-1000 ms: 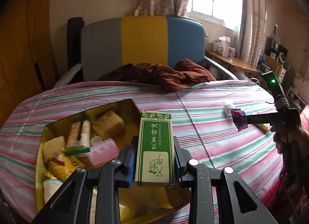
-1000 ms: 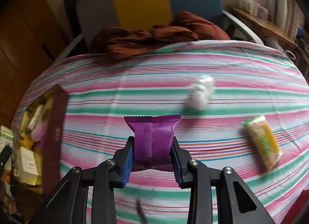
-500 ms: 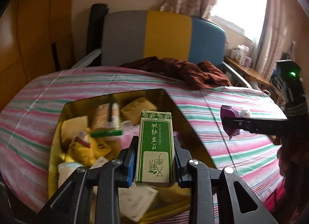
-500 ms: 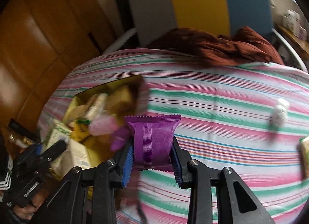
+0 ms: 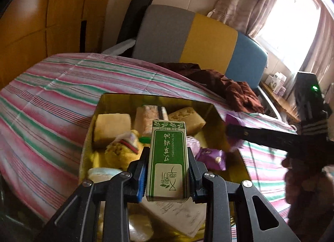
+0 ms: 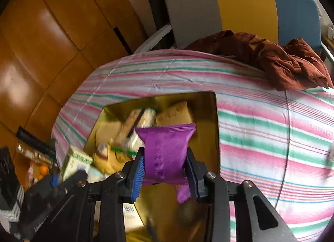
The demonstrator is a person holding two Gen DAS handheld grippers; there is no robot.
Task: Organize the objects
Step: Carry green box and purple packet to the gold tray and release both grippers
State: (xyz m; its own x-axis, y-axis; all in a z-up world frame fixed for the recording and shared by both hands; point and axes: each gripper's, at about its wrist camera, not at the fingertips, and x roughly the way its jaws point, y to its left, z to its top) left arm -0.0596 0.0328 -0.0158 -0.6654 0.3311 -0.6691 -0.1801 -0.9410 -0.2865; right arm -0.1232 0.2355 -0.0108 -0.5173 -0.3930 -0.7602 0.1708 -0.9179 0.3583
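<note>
My left gripper [image 5: 167, 171] is shut on a green and white essential oil box [image 5: 168, 158] and holds it upright over the near side of a gold tin [image 5: 150, 98]. The tin holds several snack packets and a purple packet [image 5: 210, 155]. My right gripper [image 6: 165, 171] is shut on a purple packet [image 6: 165, 150] and holds it above the same gold tin [image 6: 208, 98]. The right gripper also shows in the left wrist view, reaching in from the right over the tin. The left gripper with its green box [image 6: 73, 163] shows at the lower left of the right wrist view.
The tin stands on a table with a pink, green and white striped cloth [image 5: 62, 96]. A brown cloth heap [image 6: 271, 58] lies at the far edge, before a grey, yellow and blue chair [image 6: 229, 2]. Wooden panelling [image 6: 41, 33] stands at the left.
Both grippers have swung left toward the tin. The right gripper has carried its purple packet from the open cloth to above the tin. The left gripper has kept the green box over the tin.
</note>
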